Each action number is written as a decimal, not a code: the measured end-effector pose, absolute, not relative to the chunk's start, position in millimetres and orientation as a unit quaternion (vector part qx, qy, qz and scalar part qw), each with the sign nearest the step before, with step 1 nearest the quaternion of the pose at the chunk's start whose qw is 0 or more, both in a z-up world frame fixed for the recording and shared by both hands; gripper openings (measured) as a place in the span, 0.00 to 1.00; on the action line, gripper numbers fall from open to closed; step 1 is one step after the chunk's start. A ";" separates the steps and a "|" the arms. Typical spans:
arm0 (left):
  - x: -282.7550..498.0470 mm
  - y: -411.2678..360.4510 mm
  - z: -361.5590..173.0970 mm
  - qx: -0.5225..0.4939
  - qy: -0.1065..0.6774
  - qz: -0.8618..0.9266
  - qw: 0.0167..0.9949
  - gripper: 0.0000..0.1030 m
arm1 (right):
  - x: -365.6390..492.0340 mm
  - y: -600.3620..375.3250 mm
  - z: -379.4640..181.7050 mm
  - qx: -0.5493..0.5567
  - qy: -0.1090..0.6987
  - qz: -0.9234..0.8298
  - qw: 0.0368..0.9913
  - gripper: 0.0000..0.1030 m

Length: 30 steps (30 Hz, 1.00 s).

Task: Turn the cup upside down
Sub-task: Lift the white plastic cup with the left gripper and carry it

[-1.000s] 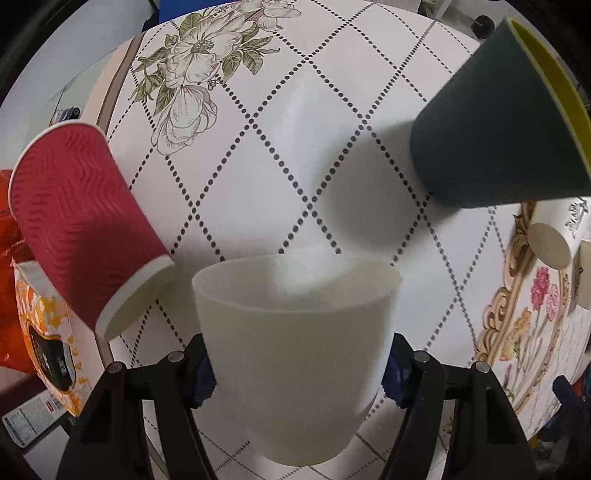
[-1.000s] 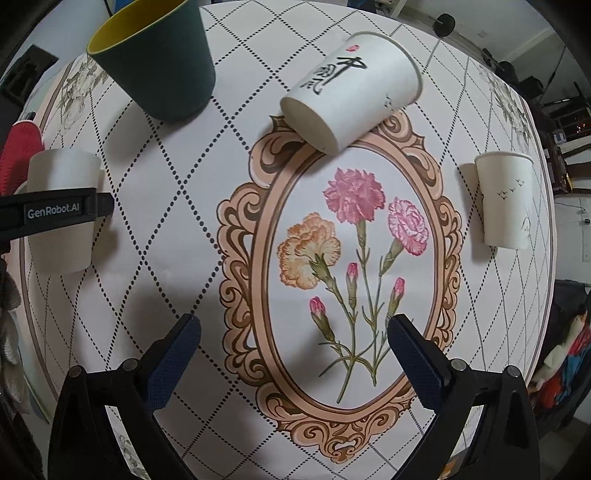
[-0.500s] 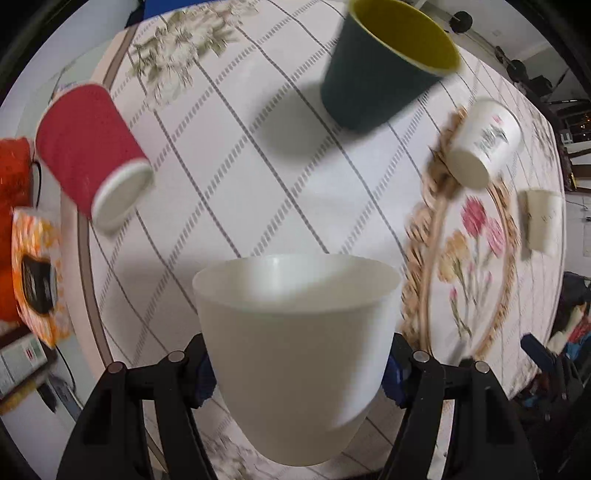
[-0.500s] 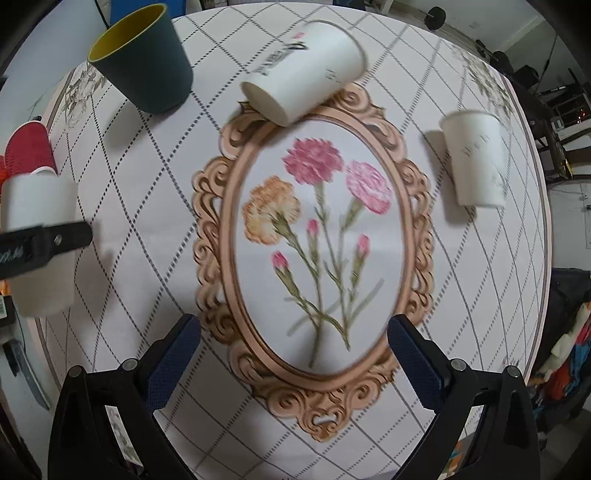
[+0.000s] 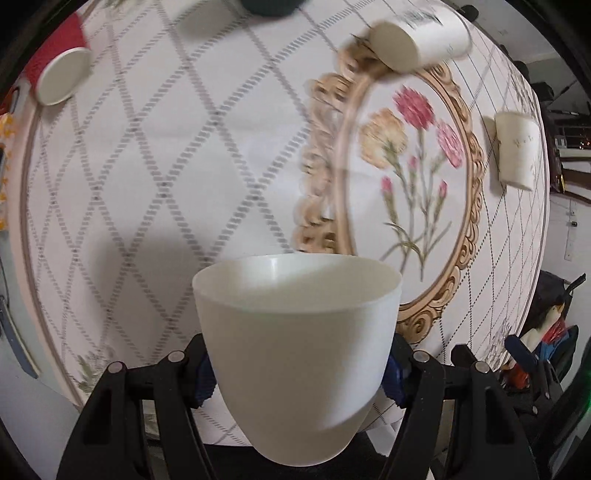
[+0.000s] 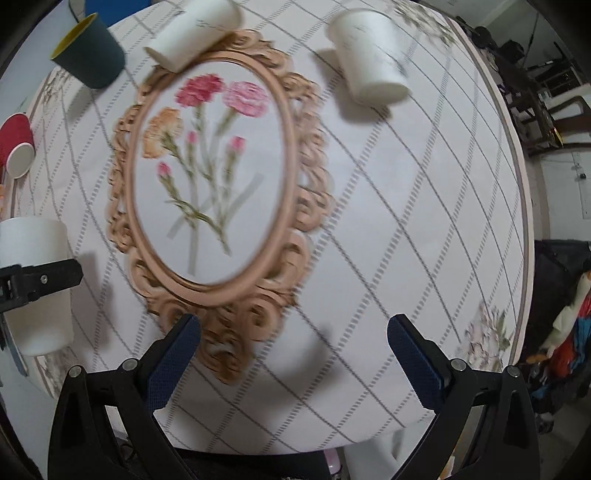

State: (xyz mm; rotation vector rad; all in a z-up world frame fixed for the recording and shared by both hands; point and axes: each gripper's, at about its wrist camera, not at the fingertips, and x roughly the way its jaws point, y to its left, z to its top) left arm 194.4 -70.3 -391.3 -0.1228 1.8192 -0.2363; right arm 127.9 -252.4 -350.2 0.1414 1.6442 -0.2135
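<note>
My left gripper [image 5: 297, 373] is shut on a plain white plastic cup [image 5: 297, 332], held by its sides above the near edge of the round table, rim pointing away from the camera. The same cup [image 6: 35, 280] shows at the far left of the right wrist view, clamped by a black finger [image 6: 40, 278]. My right gripper [image 6: 293, 354] is open and empty above the table's near part, right of the oval flower print.
On the patterned tablecloth [image 6: 388, 206] are a dark green cup [image 6: 90, 55], a red ribbed cup [image 6: 14, 147] on its side, a white paper cup [image 6: 194, 31] on its side and another white paper cup [image 6: 371, 70]. Clutter lies beyond the table's right edge.
My left gripper has lifted the white cup and swung it back toward the near table edge. The right gripper has drifted right; its jaws stay open.
</note>
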 end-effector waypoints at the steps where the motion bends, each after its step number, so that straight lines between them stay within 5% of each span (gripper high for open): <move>1: 200.7 -74.0 -391.4 -0.052 0.787 -0.102 0.607 0.66 | 119.2 -264.3 -350.4 0.064 0.730 -0.098 0.673 0.99; 13: 195.5 -170.7 -425.4 0.017 0.767 -0.094 0.635 0.66 | 64.9 -356.6 -326.3 0.071 0.726 -0.122 0.673 0.99; 30: 199.8 -196.7 -438.9 0.054 0.767 -0.092 0.633 0.67 | 67.9 -378.2 -334.5 0.082 0.729 -0.120 0.668 0.99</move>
